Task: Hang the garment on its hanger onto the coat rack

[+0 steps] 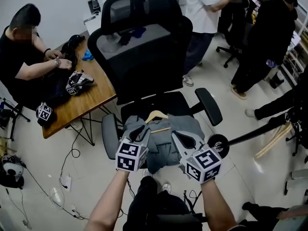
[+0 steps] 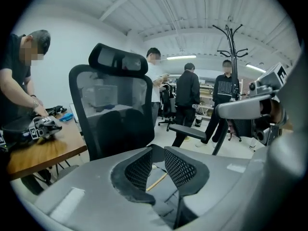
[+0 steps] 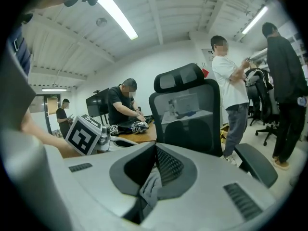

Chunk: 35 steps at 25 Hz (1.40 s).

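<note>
Grey garment on its wooden hanger, lying on the near edge of the black office chair seat, right gripper clenched on a fold of its fabric, left gripper released, jaws slightly parted around the hanger's bar

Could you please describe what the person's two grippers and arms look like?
The left gripper and right gripper have pale grey bodies and dark jaws with mesh-textured pads. Each carries a white cube with black square markers. The forearms are bare; no sleeves show.
</note>
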Motion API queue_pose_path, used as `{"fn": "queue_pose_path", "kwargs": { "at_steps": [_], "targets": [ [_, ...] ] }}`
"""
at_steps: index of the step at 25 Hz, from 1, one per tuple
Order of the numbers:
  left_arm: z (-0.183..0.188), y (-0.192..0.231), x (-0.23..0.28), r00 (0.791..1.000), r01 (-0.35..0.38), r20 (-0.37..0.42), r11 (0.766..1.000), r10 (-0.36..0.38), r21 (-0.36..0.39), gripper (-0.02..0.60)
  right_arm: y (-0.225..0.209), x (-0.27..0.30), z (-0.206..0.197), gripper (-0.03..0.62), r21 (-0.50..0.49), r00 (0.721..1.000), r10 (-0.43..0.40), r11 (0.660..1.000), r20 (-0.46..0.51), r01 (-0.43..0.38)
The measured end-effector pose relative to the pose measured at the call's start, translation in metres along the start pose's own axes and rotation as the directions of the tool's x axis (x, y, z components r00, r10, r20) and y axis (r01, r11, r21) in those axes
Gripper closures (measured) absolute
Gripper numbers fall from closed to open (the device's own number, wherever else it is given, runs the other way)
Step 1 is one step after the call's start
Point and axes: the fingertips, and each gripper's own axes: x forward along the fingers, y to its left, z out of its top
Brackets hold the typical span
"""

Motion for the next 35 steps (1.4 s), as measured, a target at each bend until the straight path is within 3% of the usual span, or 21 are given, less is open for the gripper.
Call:
{"fn": "queue_pose_path", "kwargs": {
  "at_steps": [9, 16, 20, 24, 29, 32, 35],
  "targets": [
    [-0.034, 0.041, 0.059, 0.998, 0.014, -0.063, 1.0, -0.016, -0.02, 0.5, -0.023, 0.052, -0.013, 0.583, 0.016, 0.998, -0.052, 0.998, -0.026, 0.053],
    [-0.089, 0.068, 0.107, 0.976, -0.055, -0.214, 0.997, 0.042, -0.054, 0.45, -0.038, 0.078, -0.025, 0.583, 0.059, 0.999, -0.008, 0.998, -0.049, 0.011],
    [-0.132, 0.087, 0.142, 0.938, -0.081, -0.343, 0.994, 0.052, -0.072, 0.397, -0.048, 0.091, -0.037, 0.583, 0.057, 0.996, 0.047, 0.997, -0.07, -0.043],
    [-0.177, 0.107, 0.179, 0.879, -0.071, -0.476, 0.997, 0.044, -0.039, 0.347, -0.061, 0.101, -0.051, 0.583, 0.066, 0.992, 0.08, 0.995, -0.094, -0.074],
    [-0.218, 0.12, 0.206, 0.812, -0.003, -0.582, 0.997, -0.043, -0.078, 0.244, -0.075, 0.099, -0.075, 0.583, 0.09, 0.988, 0.08, 0.994, -0.135, -0.068],
    [-0.232, 0.115, 0.213, 0.789, 0.051, -0.605, 0.992, -0.108, -0.111, 0.248, -0.083, 0.101, -0.089, 0.583, 0.114, 0.985, 0.068, 0.992, -0.158, -0.05],
    [-0.245, 0.109, 0.219, 0.756, 0.107, -0.638, 0.989, -0.148, -0.102, 0.331, -0.084, 0.105, -0.094, 0.583, 0.128, 0.984, 0.063, 0.991, -0.169, -0.041]
  ]
}}
